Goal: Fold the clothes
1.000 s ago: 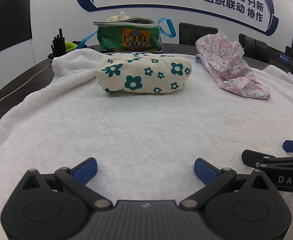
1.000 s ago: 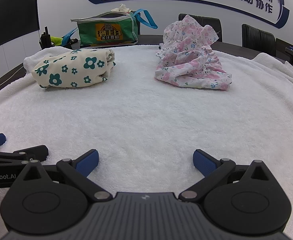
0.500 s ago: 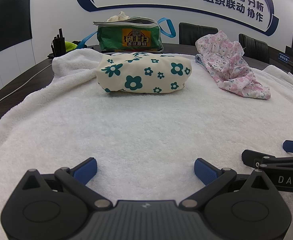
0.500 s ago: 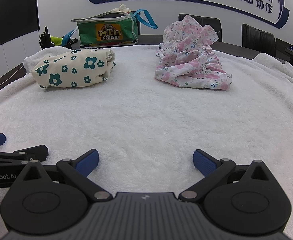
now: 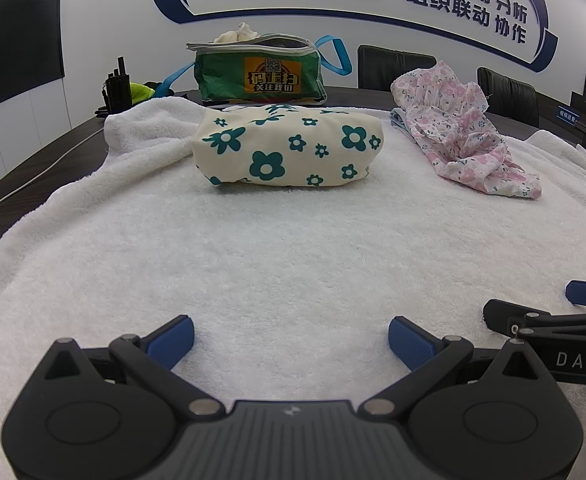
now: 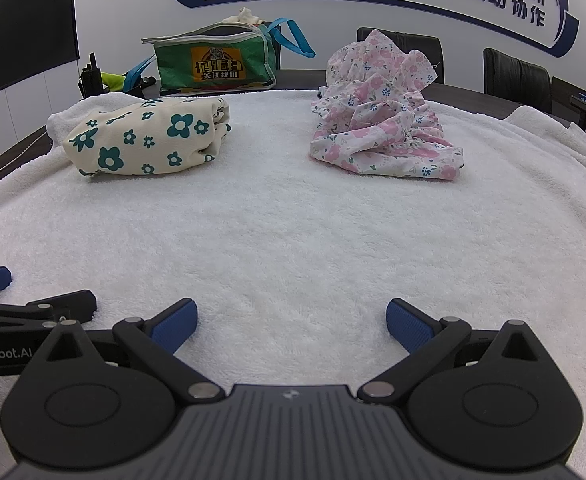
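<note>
Evidently awaiting its turn, the crumpled pink floral garment lies far right on the white towel, well apart from the folded green-flowered bundle, while left gripper and right gripper rest near, jaws spread, empty.

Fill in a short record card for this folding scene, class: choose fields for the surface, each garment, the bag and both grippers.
surface: white towel spread over a dark table
folded garment: cream cloth with green flowers, lying at the far left
unfolded garment: pink floral cloth, crumpled at the far right
bag: green bag behind the towel
left gripper: open, empty, low over the towel
right gripper: open, empty, beside the left one
</note>
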The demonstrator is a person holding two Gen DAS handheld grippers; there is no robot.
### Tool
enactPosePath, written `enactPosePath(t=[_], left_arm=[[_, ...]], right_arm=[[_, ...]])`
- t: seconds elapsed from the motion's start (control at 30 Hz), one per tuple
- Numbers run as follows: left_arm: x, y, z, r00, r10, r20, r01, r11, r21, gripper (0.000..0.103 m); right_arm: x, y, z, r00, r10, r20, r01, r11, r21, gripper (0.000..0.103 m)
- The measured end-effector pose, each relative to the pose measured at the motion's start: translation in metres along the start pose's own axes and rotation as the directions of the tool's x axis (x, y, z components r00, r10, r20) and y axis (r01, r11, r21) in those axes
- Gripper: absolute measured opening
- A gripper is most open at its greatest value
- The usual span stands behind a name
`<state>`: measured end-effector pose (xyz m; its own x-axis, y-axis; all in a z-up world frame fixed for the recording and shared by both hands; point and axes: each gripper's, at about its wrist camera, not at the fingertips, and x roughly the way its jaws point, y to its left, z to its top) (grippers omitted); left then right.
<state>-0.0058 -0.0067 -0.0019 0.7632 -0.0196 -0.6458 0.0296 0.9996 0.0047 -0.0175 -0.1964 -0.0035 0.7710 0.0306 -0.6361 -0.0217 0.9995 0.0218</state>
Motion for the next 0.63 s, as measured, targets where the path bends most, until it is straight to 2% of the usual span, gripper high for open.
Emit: enactPosePath(t=[0.53, 0.63], left_arm=[[-0.001, 0.0033, -0.0008, 1.0, -0.015, 0.008, 0.015, 1.0, -0.018, 0.103], [-0.0003, 0.0, -0.0004, 1.0, -0.001, 0.003, 0.001, 1.0, -0.001, 0.103]], right_arm=[[0.0004, 0.0011, 0.0006, 1.0, -0.003, -0.001, 0.003, 1.0, -0.001, 0.102], [0.0003, 0.0008, 0.0006, 1.0, -0.002, 0.0, 0.002, 1.0, 0.0, 0.102]])
